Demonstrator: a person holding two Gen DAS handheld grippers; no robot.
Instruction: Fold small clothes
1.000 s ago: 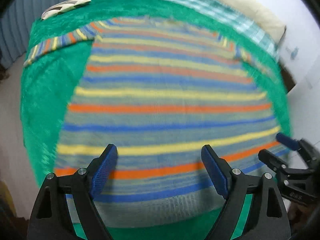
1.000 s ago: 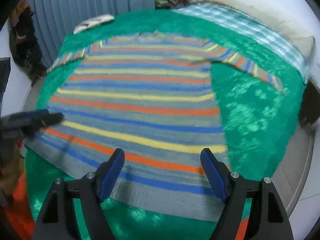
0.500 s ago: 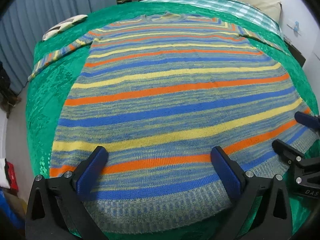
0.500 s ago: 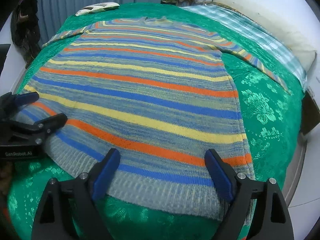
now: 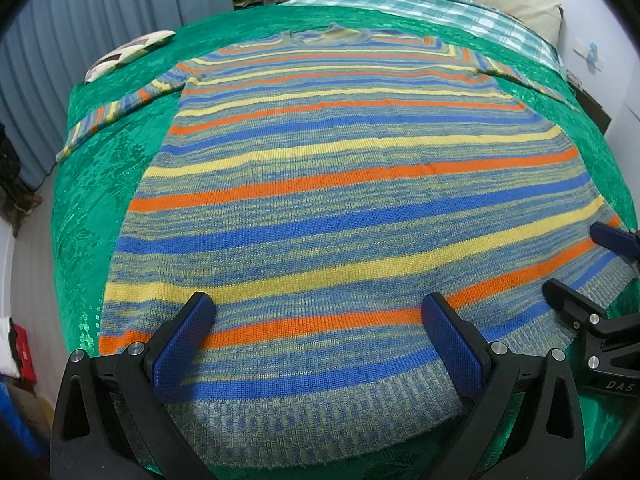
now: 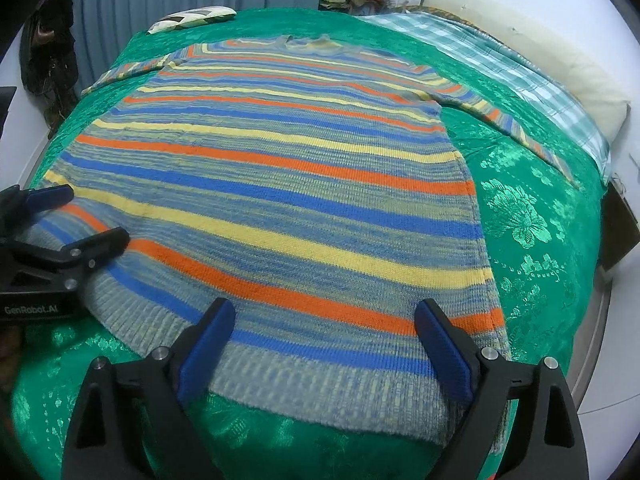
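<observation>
A knitted sweater (image 5: 340, 184) with orange, yellow and blue stripes lies flat on a green bedspread, both sleeves spread out; it also shows in the right wrist view (image 6: 280, 184). My left gripper (image 5: 320, 340) is open and empty, low over the left part of the ribbed hem. My right gripper (image 6: 324, 340) is open and empty, low over the right part of the hem. Each gripper shows at the edge of the other's view: the right gripper (image 5: 592, 276) and the left gripper (image 6: 72, 220).
The green bedspread (image 6: 528, 216) covers the bed. A checked blanket (image 5: 420, 4) and a cream pillow (image 6: 560, 76) lie at the far right. A small patterned cushion (image 5: 128, 52) sits at the far left corner. Grey curtains (image 5: 100, 12) hang behind.
Both grippers have come down and closer to the sweater's hem, so the sweater fills more of each view. Both stayed open.
</observation>
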